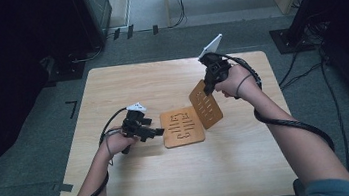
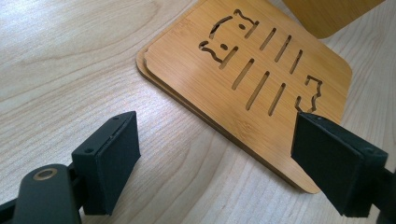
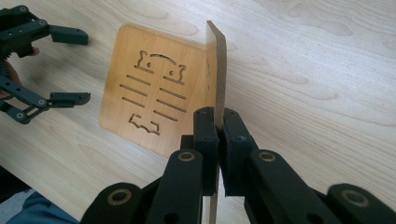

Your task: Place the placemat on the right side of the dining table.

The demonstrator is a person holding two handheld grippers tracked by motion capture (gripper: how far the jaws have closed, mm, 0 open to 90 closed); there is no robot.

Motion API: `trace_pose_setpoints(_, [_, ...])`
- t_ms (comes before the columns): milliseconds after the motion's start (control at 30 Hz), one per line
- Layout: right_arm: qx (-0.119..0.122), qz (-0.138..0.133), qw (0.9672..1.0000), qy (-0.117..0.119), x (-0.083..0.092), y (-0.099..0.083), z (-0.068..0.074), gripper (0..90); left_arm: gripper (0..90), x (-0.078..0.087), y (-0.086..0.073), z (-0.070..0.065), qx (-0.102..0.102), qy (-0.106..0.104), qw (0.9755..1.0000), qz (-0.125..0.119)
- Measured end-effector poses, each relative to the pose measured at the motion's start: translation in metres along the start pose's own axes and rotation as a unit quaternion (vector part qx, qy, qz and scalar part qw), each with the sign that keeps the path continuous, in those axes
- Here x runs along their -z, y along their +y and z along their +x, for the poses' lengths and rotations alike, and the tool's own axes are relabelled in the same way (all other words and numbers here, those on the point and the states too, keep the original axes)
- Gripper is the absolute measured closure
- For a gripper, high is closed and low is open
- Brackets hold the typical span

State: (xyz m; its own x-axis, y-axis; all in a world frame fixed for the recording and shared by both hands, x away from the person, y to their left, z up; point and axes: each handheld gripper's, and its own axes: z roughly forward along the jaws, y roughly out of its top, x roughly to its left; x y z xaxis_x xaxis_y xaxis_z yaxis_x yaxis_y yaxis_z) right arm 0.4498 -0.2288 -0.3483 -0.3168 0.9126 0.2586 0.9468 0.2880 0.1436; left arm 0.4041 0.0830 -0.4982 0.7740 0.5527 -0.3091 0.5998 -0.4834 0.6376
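In the right gripper (image 3: 217, 154), a thin slotted wooden board (image 3: 216, 70) stands edge-on.

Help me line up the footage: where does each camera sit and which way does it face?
High view: above the person's side, looking forward and down on the table; both forearms show.
Left gripper view: rides the left gripper, facing the flat wooden trivet; open jaws show.
Right gripper view: rides the right gripper, clamping the lifted trivet edge-on.
All share the flat trivet.
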Motion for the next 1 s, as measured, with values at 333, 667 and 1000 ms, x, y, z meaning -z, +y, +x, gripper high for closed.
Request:
trace_pose_setpoints(333, [-0.012,-0.003,0.9999,-0.004,0.004,-0.003,-0.013,87.6,14.6,-0.001,0.000,-0.001,-0.001,0.000,1.0000,0.002])
trace_pose_setpoints(667, [-0.036,-0.007,0.9993,-0.006,0.010,-0.003,-0.031,87.6,14.5,-0.001,0.000,-0.002,-0.003,0.000,1.0000,0.003])
trace_pose_setpoints(1000, [-0.059,-0.012,0.9981,-0.012,0.017,-0.006,-0.049,87.5,14.5,-0.001,0.000,-0.002,-0.003,0.000,1.0000,0.003])
